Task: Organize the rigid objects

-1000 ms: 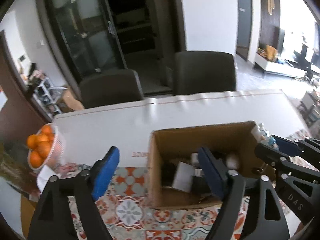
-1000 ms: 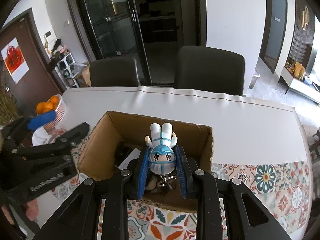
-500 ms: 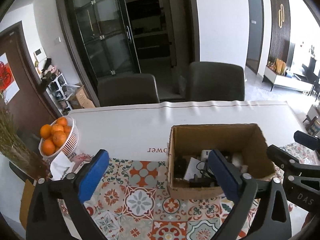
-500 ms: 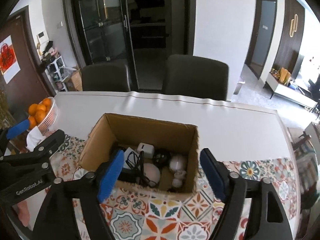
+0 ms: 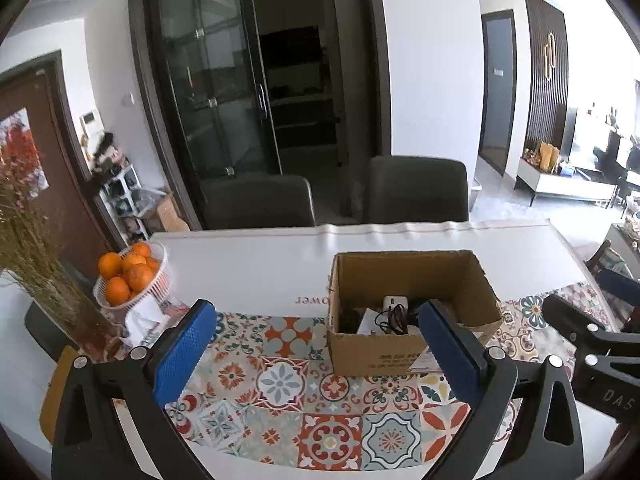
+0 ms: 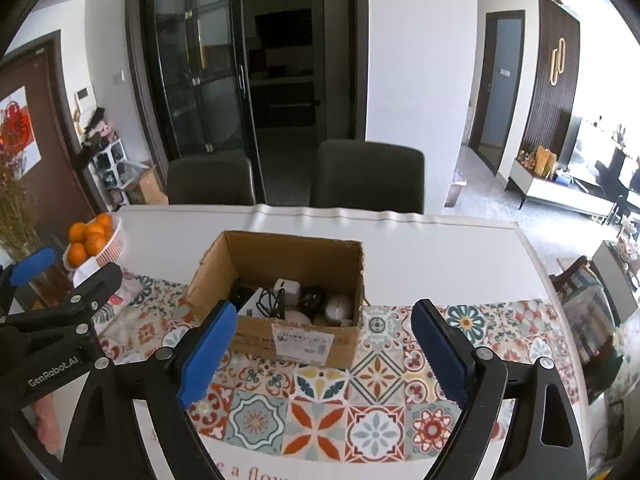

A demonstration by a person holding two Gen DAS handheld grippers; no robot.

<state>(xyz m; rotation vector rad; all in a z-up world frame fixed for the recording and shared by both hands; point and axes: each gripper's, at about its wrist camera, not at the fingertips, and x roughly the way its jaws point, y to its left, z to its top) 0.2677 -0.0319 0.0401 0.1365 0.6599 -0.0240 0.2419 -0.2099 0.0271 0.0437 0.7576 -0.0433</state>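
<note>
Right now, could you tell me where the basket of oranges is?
The basket of oranges stands at the table's far left corner, left of the cardboard box in both wrist views, beside the dried grasses.

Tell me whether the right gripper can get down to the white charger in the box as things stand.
Probably yes: the right gripper is open and empty, the cardboard box has no lid, and the white charger lies exposed on top.

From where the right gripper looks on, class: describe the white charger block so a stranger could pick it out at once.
Find the open cardboard box on the patterned tile runner. Inside, toward its back wall, sits the white charger block. It is the only squarish white piece, with a black cable coiled to its left.
</note>
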